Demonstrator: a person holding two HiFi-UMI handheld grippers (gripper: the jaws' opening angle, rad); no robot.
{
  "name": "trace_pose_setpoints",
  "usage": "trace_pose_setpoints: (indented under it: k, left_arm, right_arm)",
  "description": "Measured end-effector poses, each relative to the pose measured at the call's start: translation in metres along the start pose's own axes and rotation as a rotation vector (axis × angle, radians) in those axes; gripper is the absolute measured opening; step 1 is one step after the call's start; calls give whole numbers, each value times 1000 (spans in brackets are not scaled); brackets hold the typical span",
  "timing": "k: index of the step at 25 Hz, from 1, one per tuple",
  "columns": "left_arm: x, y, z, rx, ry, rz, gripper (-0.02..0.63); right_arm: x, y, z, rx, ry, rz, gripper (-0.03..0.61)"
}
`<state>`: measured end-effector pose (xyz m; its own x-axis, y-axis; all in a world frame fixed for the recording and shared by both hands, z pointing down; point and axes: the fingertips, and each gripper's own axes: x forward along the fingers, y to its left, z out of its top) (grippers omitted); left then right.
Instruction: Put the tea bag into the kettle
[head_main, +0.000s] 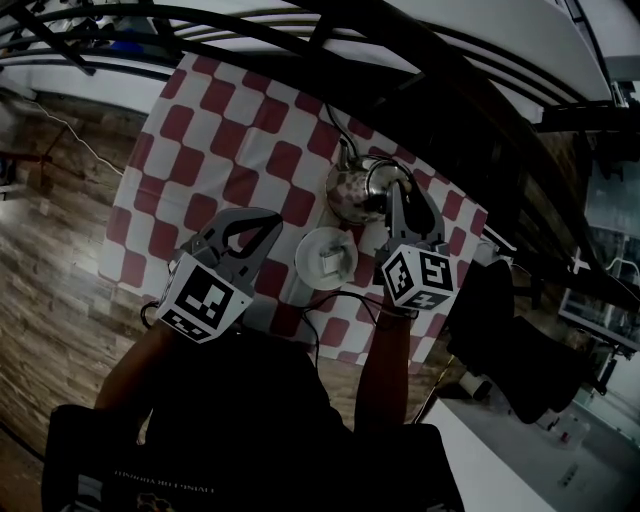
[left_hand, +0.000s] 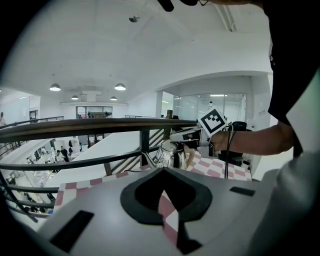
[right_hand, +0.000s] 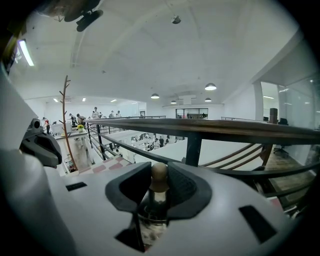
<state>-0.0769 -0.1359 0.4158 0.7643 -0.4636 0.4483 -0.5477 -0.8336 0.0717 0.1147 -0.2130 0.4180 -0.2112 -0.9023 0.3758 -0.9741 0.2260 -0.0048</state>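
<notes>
Right gripper (head_main: 400, 196): clamps the round lid knob (right_hand: 159, 172) atop the steel kettle (head_main: 350, 195). Left gripper (head_main: 268, 224): hovers near the white saucer (head_main: 305, 250), jaws pressed together, empty. Tea bag (head_main: 330, 260): lies on that saucer, between the two tools, not yet in the kettle (light, limp, easily torn, so no hard squeeze). Seems best pinched at a free edge or tag, and only after lifting the lid clear.

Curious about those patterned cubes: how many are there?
2. One black-and-white marker cube sits on the left gripper, over the red-and-white checkered table's near edge; the other on the right gripper, at the shiny metal kettle. None seems hidden.
</notes>
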Motion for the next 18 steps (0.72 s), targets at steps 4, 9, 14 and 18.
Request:
trace_pose_setpoints:
  k: [4,9,14,18]
  left_arm:
    - [1,-2,0,-1,2,-11,2]
    - [-1,-4,-1,2,2,-12,2]
    - [-2,-9,4,12,-2,-14,2]
    - [-8,-18,9,29,-7,-12,2]
  right_arm:
    - [1,1,1,-6,-3,-1,109]
    - [2,3,-1,-12,4,2,110]
    - [-15,5,15,13,-51,32,227]
    - [-50,7,30,26,-112,24,227]
